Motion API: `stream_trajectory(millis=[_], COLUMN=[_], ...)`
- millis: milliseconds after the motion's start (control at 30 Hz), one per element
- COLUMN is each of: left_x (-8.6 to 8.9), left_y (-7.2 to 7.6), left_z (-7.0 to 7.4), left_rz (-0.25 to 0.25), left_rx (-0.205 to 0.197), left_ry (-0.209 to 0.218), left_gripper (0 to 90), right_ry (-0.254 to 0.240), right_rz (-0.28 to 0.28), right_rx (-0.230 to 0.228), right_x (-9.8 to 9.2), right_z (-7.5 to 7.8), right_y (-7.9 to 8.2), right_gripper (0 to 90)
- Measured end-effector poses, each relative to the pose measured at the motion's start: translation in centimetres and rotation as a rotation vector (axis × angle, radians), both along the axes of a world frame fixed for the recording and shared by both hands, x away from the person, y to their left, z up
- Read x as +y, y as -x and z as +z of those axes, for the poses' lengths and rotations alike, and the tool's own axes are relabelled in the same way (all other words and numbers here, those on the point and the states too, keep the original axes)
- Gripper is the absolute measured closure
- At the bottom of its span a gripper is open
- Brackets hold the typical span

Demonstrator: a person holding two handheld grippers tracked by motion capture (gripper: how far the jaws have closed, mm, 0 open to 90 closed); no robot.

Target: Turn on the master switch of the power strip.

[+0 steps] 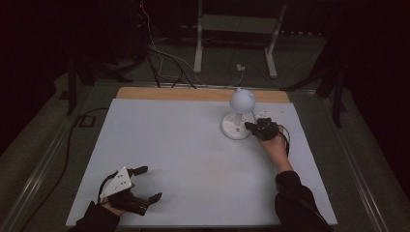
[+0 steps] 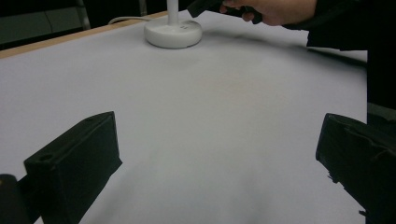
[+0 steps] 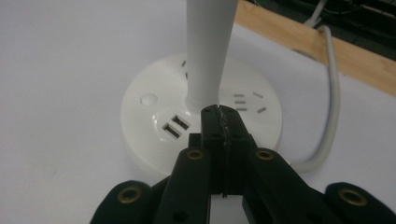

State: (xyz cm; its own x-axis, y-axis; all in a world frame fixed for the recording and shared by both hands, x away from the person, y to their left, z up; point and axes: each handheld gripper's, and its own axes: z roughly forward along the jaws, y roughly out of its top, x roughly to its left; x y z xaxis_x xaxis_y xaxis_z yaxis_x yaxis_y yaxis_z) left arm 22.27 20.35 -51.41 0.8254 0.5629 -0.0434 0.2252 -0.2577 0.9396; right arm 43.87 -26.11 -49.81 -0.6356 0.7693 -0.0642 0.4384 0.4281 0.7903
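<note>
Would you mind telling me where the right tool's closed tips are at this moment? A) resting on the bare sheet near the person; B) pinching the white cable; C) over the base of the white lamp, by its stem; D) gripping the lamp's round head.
C: in the right gripper view the right tool, jaws together, sits over the lamp base beside the stem, while the left tool rests open near the person.

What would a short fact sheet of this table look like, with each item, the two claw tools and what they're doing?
surface: white table top, wooden far edge
lamp: white desk lamp, round base with USB ports and sockets, upright stem
cable: white cord trailing from base
right gripper: jaws closed, tips over the base at the stem's foot
left gripper: jaws wide apart, holding nothing, near corner
</note>
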Motion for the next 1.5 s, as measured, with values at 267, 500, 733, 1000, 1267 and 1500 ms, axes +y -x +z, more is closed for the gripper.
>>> stream_trajectory(millis=[267,500,733,1000,1267,1500], left_x=[0.0,0.0,0.0,0.0,0.0,-0.1], left_y=[0.0,0.0,0.0,0.0,0.0,0.0], left_z=[0.0,0.0,0.0,0.0,-0.1,-0.1], left_rz=[0.001,0.002,0.0,-0.001,-0.002,-0.005], left_rx=[0.002,0.001,0.001,-0.001,0.003,0.002], left_ry=[0.0,0.001,0.0,0.001,0.0,0.003], left_gripper=[0.2,0.2,0.2,0.2,0.2,0.2], right_ry=[0.016,0.018,0.046,0.081,0.131,0.155], right_rz=[-0.013,-0.026,-0.033,-0.048,-0.044,-0.062], right_rx=[0.008,0.002,-0.011,-0.019,-0.002,0.002], right_x=[0.1,0.2,0.6,1.0,1.5,1.9], right_z=[-0.6,-0.8,-0.8,-0.9,-0.6,-0.6], right_y=[-0.2,-0.2,-0.1,0.2,0.0,0.1], right_gripper=[90.0,90.0,90.0,90.0,90.0,90.0])
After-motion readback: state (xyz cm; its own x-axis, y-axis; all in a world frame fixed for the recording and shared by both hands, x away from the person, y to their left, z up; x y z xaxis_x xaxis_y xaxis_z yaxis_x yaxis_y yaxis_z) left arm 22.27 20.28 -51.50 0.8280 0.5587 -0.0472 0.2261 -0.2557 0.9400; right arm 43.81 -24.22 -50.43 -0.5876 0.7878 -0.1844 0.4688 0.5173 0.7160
